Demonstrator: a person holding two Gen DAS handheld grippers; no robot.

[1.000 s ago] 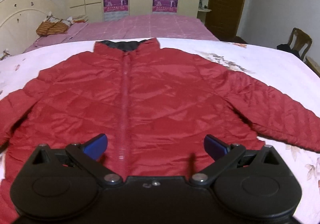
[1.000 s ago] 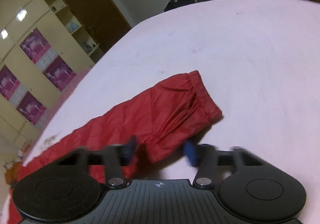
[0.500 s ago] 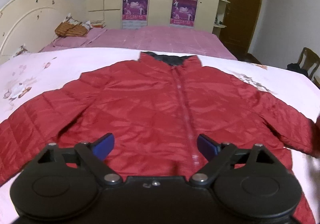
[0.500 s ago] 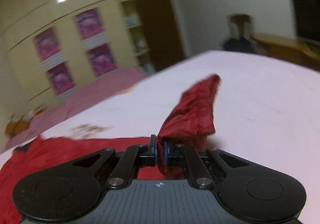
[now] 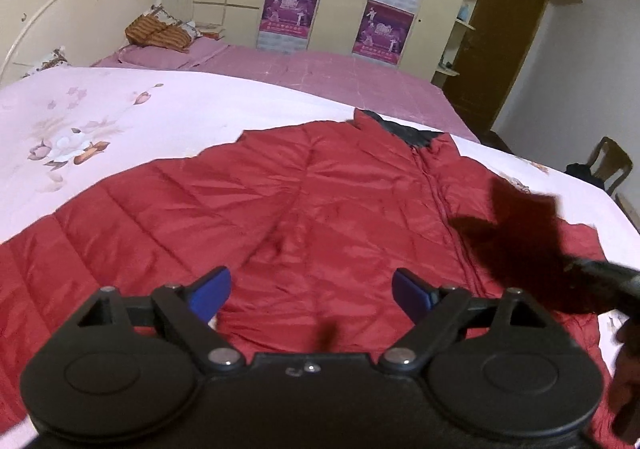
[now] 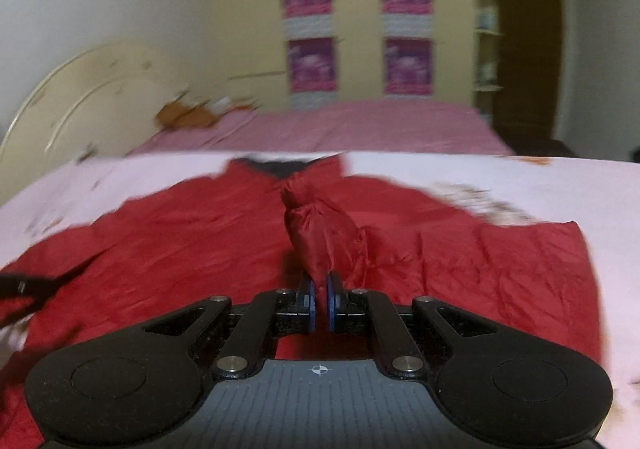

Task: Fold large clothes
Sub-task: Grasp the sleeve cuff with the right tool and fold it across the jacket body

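A red quilted jacket (image 5: 320,201) lies front up on the pale floral bedspread (image 5: 80,121), zipper closed, dark collar lining at the far end. My left gripper (image 5: 310,289) is open and empty, hovering over the jacket's lower left part. My right gripper (image 6: 319,303) is shut on the jacket's right sleeve (image 6: 320,233), holding its cuff end up over the jacket's chest. In the left wrist view the lifted sleeve (image 5: 524,245) shows as a dark blurred shape at the right, with the right gripper beside it.
A second bed with a pink cover (image 5: 340,77) stands behind, with a cream headboard (image 5: 80,9) at left. Wardrobes with purple posters (image 5: 292,9) line the far wall. A brown door (image 5: 504,49) and a wooden chair (image 5: 612,165) are at right.
My right gripper has carried the sleeve from the bed's right side leftward over the jacket's body. My left gripper has shifted left along the hem, still open.
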